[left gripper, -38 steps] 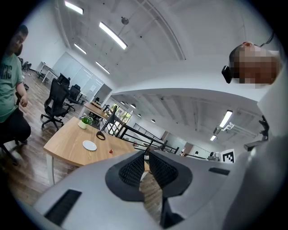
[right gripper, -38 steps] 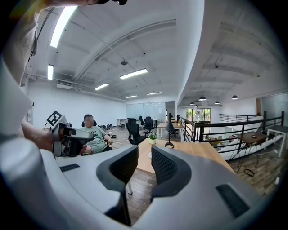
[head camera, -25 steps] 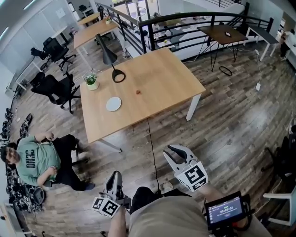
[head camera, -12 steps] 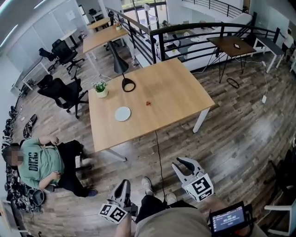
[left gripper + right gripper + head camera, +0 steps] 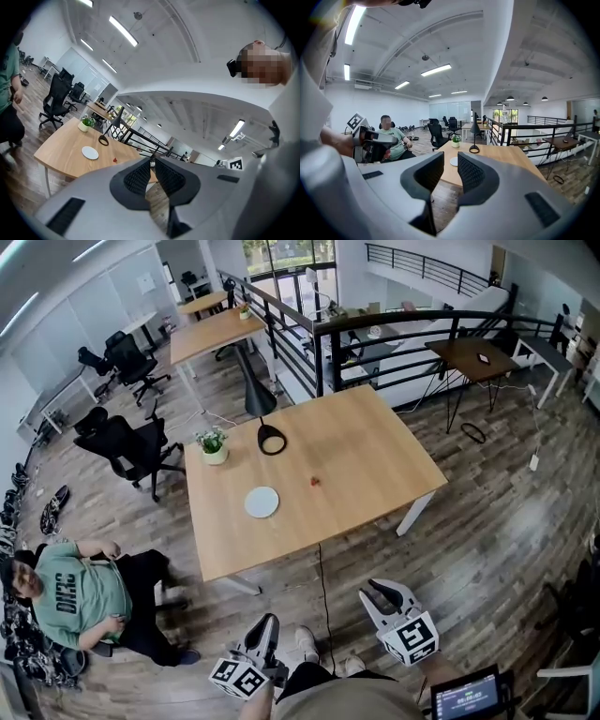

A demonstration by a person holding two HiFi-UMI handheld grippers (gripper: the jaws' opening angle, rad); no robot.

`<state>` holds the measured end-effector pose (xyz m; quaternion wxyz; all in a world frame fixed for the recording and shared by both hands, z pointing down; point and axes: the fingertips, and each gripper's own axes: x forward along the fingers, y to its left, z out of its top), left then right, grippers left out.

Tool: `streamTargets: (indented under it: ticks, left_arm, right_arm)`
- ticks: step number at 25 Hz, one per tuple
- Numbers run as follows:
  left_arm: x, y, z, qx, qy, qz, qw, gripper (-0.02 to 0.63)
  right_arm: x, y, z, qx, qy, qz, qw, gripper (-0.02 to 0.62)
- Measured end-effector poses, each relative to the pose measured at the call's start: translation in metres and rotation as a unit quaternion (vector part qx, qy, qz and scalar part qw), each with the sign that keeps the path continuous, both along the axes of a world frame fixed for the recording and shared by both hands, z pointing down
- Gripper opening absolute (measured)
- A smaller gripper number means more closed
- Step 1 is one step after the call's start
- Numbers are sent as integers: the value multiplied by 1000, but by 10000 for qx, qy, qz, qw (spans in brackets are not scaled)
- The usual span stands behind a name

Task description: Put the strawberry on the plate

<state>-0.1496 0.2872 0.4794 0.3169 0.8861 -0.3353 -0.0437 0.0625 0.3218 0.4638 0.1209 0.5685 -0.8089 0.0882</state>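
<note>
A small red strawberry (image 5: 315,481) lies near the middle of the wooden table (image 5: 375,456). A round white plate (image 5: 262,502) lies on the table to its left, apart from it. Both show small and far off in the left gripper view: strawberry (image 5: 115,160), plate (image 5: 89,152). Both grippers hang over the floor, well short of the table's near edge. My left gripper (image 5: 267,622) is shut and empty. My right gripper (image 5: 382,589) is also shut with nothing in it. The right gripper view shows the plate (image 5: 453,161) past its jaws.
A potted plant (image 5: 214,443) and a black desk lamp (image 5: 272,440) stand at the table's far left. A person in a green shirt (image 5: 75,592) sits on the floor at the left. Office chairs (image 5: 127,442), a black railing (image 5: 375,324) and other tables stand beyond. A cable (image 5: 322,568) hangs from the table's near edge.
The table has slid lower and to the right in the head view, and both grippers sit lower in the frame. Their jaws have stayed as they were.
</note>
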Motion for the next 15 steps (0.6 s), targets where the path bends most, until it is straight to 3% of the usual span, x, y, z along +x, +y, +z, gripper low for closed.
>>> streamTargets:
  ticks: [7, 15]
  left_arm:
    - [-28, -57, 4, 24, 99, 168, 9998, 34]
    - [-47, -89, 12, -38, 224, 403, 9989, 34]
  right_arm:
    - [-26, -47, -9, 39, 150, 165, 9997, 74]
    - [-47, -71, -7, -6, 264, 369, 9990, 74]
